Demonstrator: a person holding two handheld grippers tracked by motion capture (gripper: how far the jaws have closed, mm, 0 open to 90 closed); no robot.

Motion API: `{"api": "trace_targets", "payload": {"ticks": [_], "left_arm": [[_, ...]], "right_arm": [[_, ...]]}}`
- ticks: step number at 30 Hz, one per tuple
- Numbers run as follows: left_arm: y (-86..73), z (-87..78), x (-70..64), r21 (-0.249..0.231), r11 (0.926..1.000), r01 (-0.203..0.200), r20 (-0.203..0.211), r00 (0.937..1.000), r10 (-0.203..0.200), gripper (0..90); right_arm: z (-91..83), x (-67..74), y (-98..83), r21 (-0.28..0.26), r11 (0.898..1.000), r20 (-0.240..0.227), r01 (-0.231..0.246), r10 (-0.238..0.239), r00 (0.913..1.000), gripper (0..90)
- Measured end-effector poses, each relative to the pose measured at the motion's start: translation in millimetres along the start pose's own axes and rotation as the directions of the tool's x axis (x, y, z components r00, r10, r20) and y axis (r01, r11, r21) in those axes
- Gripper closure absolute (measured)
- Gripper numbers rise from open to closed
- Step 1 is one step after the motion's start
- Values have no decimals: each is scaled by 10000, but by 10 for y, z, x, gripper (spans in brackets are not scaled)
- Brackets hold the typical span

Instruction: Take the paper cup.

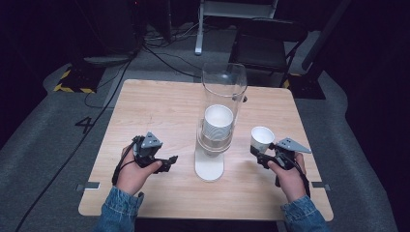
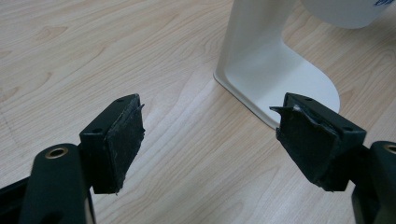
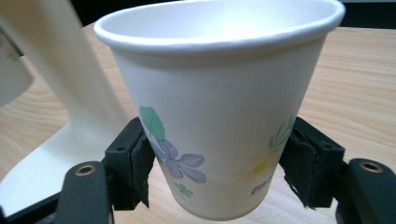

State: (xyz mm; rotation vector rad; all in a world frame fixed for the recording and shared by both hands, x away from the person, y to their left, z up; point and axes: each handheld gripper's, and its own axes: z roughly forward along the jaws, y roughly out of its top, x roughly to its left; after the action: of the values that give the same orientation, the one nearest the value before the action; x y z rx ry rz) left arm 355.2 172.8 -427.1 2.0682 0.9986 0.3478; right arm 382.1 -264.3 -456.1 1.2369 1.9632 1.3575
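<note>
From the high view, a wooden counter (image 1: 159,111) carries a cup dispenser (image 1: 217,130) at its middle: a clear tube on a white stand, with a stack of paper cups (image 1: 217,123) showing inside the tube. The dispenser stands between the two hands, within reach of either, which is probably why it is set there. The right claw (image 1: 258,153) holds a single paper cup (image 1: 262,139) upright, just right of the dispenser and apart from it. The left claw (image 1: 169,162) rests low by the counter on the other side, pointing toward the white foot of the stand.

In the left gripper view, the left claw (image 2: 210,135) is spread wide with nothing between its pads (image 2: 123,140). Ahead of it lies the white base (image 2: 289,84) of the stand. A likely reading is that this hand waits, perhaps ready to steady the stand.

In the right gripper view, the right claw (image 3: 219,163) pinches the flower-printed cup (image 3: 219,116) by its lower wall, one pad on each side, mouth upward. The hold sits low on the taper, where the wall is narrower and stiffer, so the thin paper is less likely to crush. The stand's white upright (image 3: 70,93) rises behind on the left.
</note>
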Motion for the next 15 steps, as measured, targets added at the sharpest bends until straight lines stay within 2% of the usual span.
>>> {"api": "trace_targets", "payload": {"ticks": [2, 3, 4, 6, 9, 11, 12, 15], "left_arm": [[-10, -9, 10, 43, 10000, -39, -60, 10000, 40, 228], [-21, -13, 11, 59, 9999, 91, -11, 10000, -91, 228], [-29, -19, 21, 74, 10000, -3, -80, 10000, 4, 228], [-43, -24, 26, 76, 10000, 62, -95, 9999, -62, 229], [-64, -37, 26, 83, 9998, 205, -157, 9997, -204, 229], [-67, -41, 25, 86, 9998, 204, -208, 9996, -202, 229], [-72, -50, 32, 120, 9999, 96, -219, 9997, -94, 229], [-78, -57, 28, 86, 9998, 194, -242, 9995, -192, 229]], "right_arm": [[10, -29, 7, -26, 10000, 62, -56, 56, 10000, 323], [25, -67, 18, -77, 9999, 122, -146, 147, 9998, 322], [38, -98, 25, -90, 9997, 153, -225, 226, 9996, 322], [91, -169, 33, 30, 9991, 248, -426, 425, 9988, 322], [190, -203, 27, 186, 9991, 308, -383, 378, 9988, 321], [229, -204, 25, 257, 9992, 346, -315, 306, 9989, 321], [327, -197, 24, 422, 9989, 403, -215, 198, 9990, 320], [410, -196, 28, 483, 9988, 435, -124, 103, 9990, 320]]}}
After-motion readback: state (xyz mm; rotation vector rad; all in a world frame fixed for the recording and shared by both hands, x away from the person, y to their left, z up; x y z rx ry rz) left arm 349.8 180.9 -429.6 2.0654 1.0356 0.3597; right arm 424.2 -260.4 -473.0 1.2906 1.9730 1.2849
